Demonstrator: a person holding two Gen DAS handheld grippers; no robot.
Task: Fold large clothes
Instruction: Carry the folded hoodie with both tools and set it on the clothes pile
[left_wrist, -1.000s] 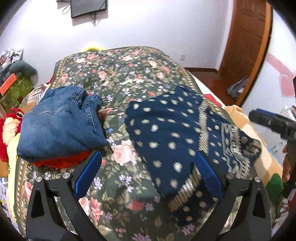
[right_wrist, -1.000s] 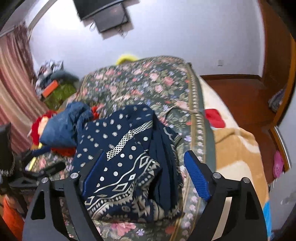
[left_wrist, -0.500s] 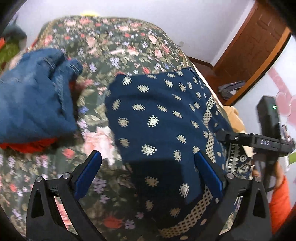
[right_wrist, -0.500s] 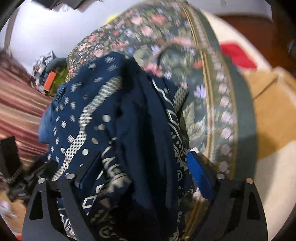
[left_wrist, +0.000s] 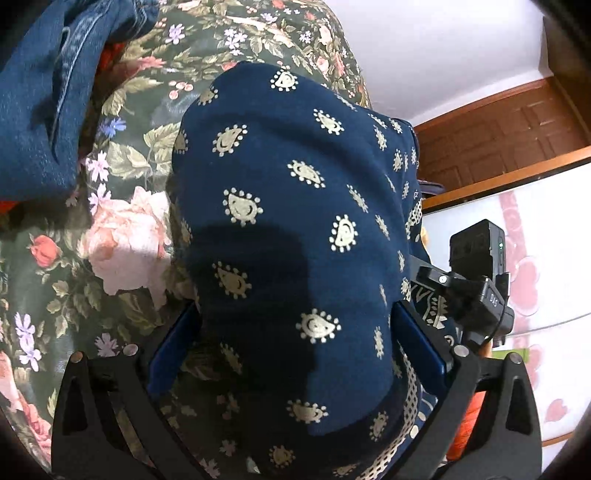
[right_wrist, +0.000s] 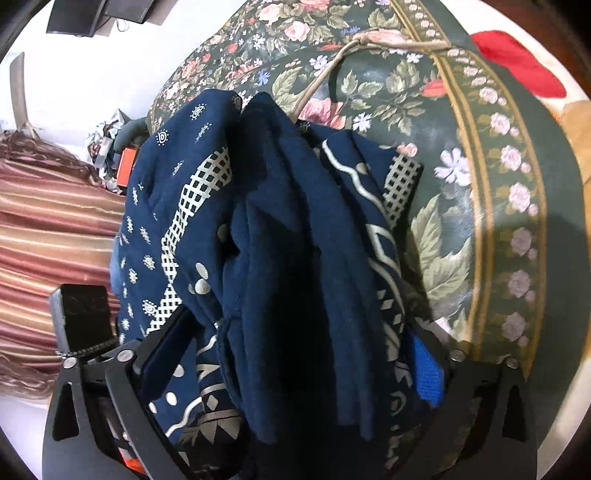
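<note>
Left wrist view: navy patterned garment (left_wrist: 288, 206) heaped on floral bedspread (left_wrist: 122, 229), beside folded jeans (left_wrist: 40, 96). Left gripper (left_wrist: 295, 350) and right gripper (right_wrist: 295, 369) jaws apart, straddling opposite ends, not yet clamped.

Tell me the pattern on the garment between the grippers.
Navy garment with pale paisley-like motifs; lattice and zigzag bands along its border show best in the right wrist view.

Count: 1 navy paisley-print cloth garment (left_wrist: 295, 229), 1 folded blue denim jeans (left_wrist: 40, 92), 1 dark floral bedspread (right_wrist: 461, 177), 2 black two-finger grippers (left_wrist: 295, 354) (right_wrist: 291, 369).
</note>
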